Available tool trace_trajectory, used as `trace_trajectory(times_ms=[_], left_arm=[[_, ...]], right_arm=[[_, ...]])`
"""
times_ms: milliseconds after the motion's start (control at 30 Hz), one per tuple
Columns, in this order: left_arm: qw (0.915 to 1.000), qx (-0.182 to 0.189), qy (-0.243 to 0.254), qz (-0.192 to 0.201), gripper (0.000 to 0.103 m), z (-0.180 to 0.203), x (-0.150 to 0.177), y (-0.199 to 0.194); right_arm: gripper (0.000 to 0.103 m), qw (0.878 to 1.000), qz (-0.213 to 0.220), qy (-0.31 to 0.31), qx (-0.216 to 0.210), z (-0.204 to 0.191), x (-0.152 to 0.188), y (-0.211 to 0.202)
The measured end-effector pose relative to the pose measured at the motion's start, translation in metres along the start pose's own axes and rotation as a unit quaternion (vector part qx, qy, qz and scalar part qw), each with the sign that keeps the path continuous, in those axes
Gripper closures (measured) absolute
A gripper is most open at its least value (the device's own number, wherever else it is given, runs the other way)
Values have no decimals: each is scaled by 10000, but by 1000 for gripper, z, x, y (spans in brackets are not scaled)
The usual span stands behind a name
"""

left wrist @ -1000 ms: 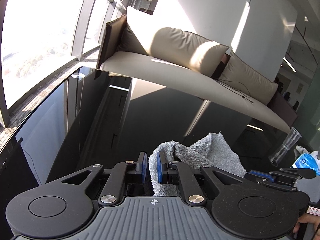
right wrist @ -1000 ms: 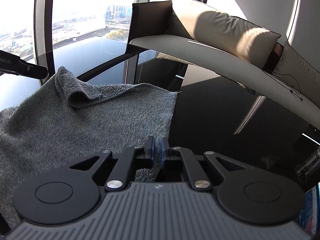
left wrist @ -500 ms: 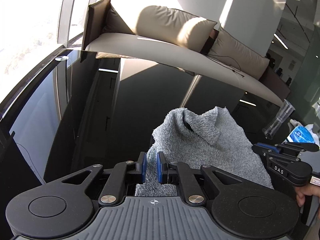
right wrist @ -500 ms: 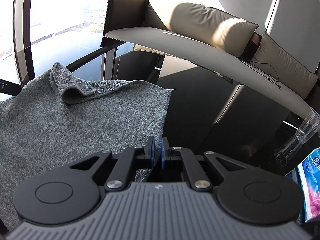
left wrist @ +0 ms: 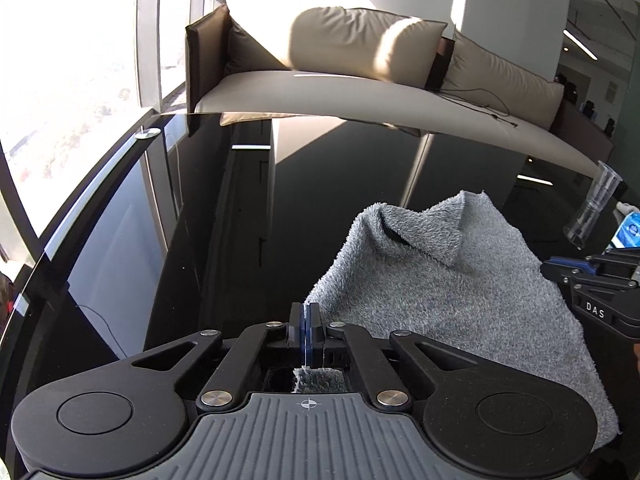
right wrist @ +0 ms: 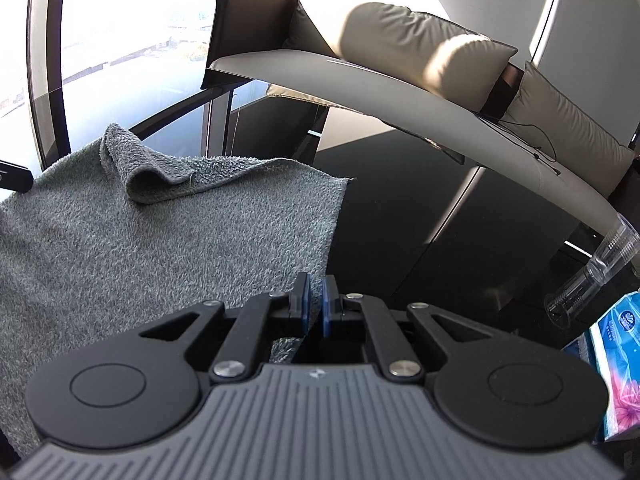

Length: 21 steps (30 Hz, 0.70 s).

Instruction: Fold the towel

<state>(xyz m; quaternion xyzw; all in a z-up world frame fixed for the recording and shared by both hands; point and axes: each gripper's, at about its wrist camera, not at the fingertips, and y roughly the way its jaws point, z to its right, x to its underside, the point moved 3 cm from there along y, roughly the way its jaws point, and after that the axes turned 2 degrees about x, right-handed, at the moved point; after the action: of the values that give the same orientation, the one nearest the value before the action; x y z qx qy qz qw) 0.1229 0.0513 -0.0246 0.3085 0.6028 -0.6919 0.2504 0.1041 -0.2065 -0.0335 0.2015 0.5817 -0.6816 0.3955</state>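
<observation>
The fluffy grey terry towel (left wrist: 460, 292) lies on the glossy black table (left wrist: 200, 240), its near-left edge pinched tight in the left gripper (left wrist: 305, 328). The right gripper (right wrist: 314, 306) sits at its near-right edge, jaws slightly apart, empty.

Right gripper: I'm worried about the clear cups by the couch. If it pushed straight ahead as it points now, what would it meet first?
Probably nothing close. The right gripper points over bare black table toward the couch. The towel lies left of that line, the plastic cups well right. Depth is unclear.
</observation>
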Motion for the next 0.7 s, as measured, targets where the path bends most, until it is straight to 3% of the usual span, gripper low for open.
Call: trace_trajectory(times_ms=[167,267,367,433,700], left_arm=[[9998,-73,66,158,102,0,-4,-16],[9978,424,-145,496,101,-2,-16,-20],[9939,762,-55,794,93,3,-34,-17],[9929,872,38,814,89,8,-42,-9],[9894,1125,580,706,86,39,-53,20]], right_arm=[[98,10000,-24,28,-35,1,-2,2],[98,10000,-36,65,-65,3,-3,3],[98,9999,-48,106,-80,3,-4,3],[98,9999,-44,83,-77,2,-4,3],[98,9998,-58,123,-130,5,-3,4]])
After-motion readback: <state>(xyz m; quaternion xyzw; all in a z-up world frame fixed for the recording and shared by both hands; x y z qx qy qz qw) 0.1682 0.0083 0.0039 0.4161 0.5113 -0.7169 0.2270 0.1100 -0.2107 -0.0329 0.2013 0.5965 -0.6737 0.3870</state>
